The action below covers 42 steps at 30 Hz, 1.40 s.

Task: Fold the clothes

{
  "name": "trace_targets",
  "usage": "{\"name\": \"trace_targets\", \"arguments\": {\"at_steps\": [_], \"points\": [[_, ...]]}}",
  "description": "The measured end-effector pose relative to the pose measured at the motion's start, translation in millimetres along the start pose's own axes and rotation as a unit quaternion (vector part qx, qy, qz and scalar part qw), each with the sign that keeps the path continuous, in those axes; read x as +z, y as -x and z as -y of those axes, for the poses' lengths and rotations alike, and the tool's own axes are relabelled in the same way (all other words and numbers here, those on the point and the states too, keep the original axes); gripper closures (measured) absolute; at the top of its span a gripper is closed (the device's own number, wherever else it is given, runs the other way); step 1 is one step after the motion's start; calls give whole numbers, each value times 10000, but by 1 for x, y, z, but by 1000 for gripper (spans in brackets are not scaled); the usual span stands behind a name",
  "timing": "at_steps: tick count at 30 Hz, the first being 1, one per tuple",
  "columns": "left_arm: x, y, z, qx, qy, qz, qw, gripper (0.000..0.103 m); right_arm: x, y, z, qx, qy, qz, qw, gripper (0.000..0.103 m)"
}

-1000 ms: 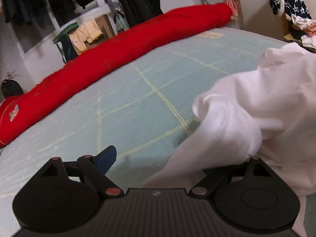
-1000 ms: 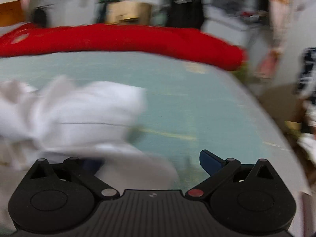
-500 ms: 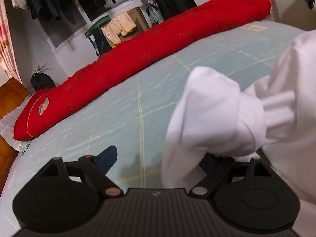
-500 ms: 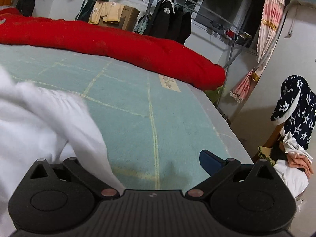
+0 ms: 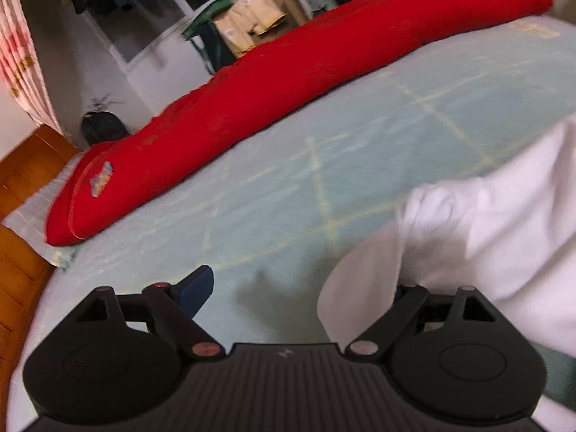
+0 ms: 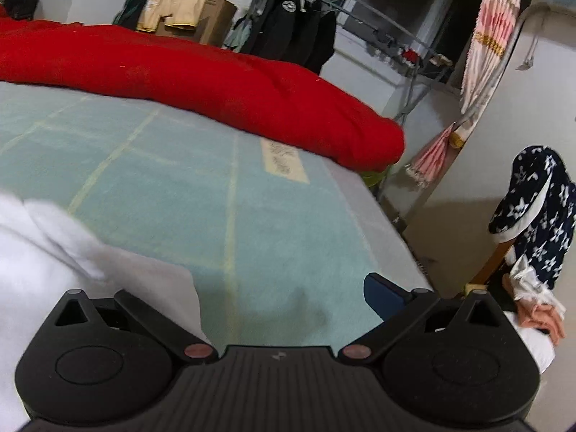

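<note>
A crumpled white garment (image 5: 478, 230) lies on the pale green bed sheet (image 5: 280, 194), at the right of the left wrist view. It drapes over the right finger of my left gripper (image 5: 298, 288), whose blue left finger (image 5: 196, 288) stands wide apart; the jaws are open. In the right wrist view the white garment (image 6: 54, 252) lies at the left and hides the left finger of my right gripper (image 6: 270, 295). Its blue right finger (image 6: 383, 295) is bare and far out; the jaws are open.
A long red rolled quilt (image 5: 288, 79) lies along the bed's far side, also in the right wrist view (image 6: 201, 90). The bed's right edge (image 6: 388, 237) drops to the floor. A chair with a navy star-print garment (image 6: 536, 212) stands right. Hanging clothes and boxes (image 6: 187, 18) stand behind.
Both grippers swung outward across the bed. The white garment slid lower and further to the right in the left view and left in the right view. Jaws stayed open.
</note>
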<state>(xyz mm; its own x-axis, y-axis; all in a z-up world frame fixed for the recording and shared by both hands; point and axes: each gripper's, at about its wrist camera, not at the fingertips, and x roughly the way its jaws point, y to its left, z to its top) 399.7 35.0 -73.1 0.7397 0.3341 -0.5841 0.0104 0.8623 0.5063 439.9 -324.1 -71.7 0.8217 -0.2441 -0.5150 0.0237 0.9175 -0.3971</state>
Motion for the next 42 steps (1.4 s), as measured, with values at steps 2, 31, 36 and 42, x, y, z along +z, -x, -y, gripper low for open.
{"name": "trace_targets", "arguments": {"at_steps": [2,31,36,42], "points": [[8,-13,-3,157,-21,-39,9999,15,11,-13,4,-132,-17,14,9999,0],[10,32,-8,-2183,37,-341,9753,14,31,3,6,2189,-281,-1517,9635,0],[-9,24,17,-2015,-427,-813,9752,14,12,-3,-7,1706,144,-2050,9637,0],[-42,36,-19,-1640,-509,-997,9801,12,-24,5,38,1179,529,-2376,9627,0]]}}
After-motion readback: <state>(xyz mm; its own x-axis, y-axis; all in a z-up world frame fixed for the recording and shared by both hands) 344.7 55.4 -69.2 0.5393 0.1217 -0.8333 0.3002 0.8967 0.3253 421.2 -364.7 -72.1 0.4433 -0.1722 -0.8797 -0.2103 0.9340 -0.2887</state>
